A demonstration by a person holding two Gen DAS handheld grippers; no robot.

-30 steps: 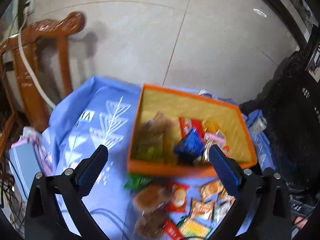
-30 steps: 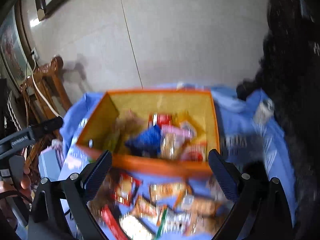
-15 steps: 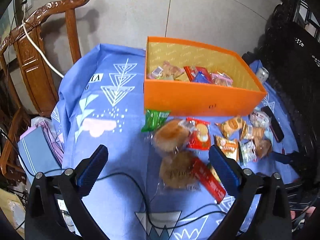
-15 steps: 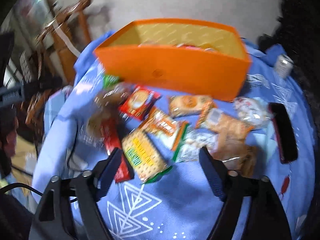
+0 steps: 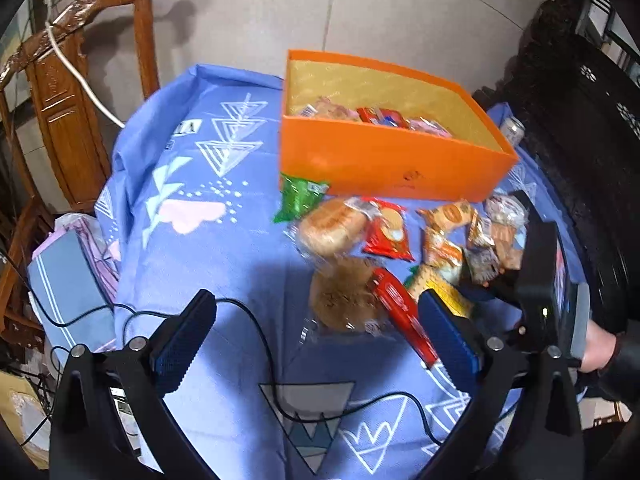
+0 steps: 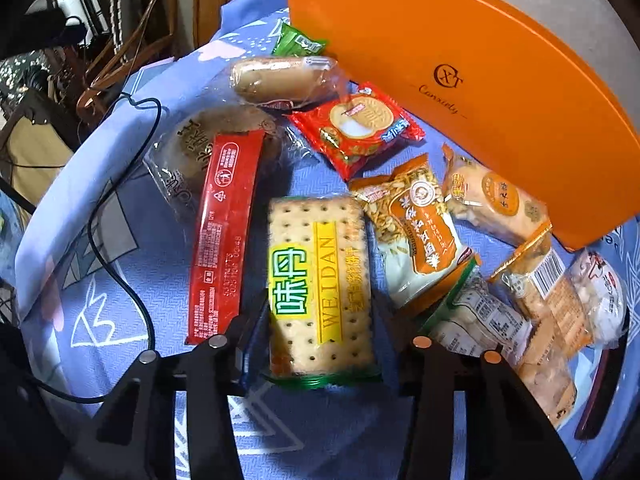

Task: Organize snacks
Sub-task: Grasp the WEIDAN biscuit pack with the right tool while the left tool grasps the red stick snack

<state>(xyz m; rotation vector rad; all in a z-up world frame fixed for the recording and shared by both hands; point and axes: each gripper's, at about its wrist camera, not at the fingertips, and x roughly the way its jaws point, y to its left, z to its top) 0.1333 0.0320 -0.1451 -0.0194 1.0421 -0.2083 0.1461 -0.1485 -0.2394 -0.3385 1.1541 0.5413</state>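
Observation:
An orange box (image 5: 384,164) holding several snacks stands on the blue cloth; its front wall fills the top right of the right wrist view (image 6: 480,72). Loose snacks lie in front of it. My right gripper (image 6: 320,320) is low on the table, its jaws closed against both sides of a cracker pack (image 6: 320,288) with a yellow and green label. A long red packet (image 6: 224,236) lies just left of it, an orange peanut pack (image 6: 416,224) just right. My left gripper (image 5: 316,348) is open and empty above the cloth, left of the snacks.
A round bread (image 5: 332,228), a brown pastry (image 5: 344,296), a red biscuit pack (image 6: 356,128) and a green pack (image 5: 300,196) lie near the box. A black cable (image 5: 272,368) crosses the cloth. A wooden chair (image 5: 60,92) stands left, dark furniture (image 5: 592,120) right.
Both grippers pulled back from the box and came down. The right gripper dropped onto the loose snacks and closed its jaws around the cracker pack. The left stayed open.

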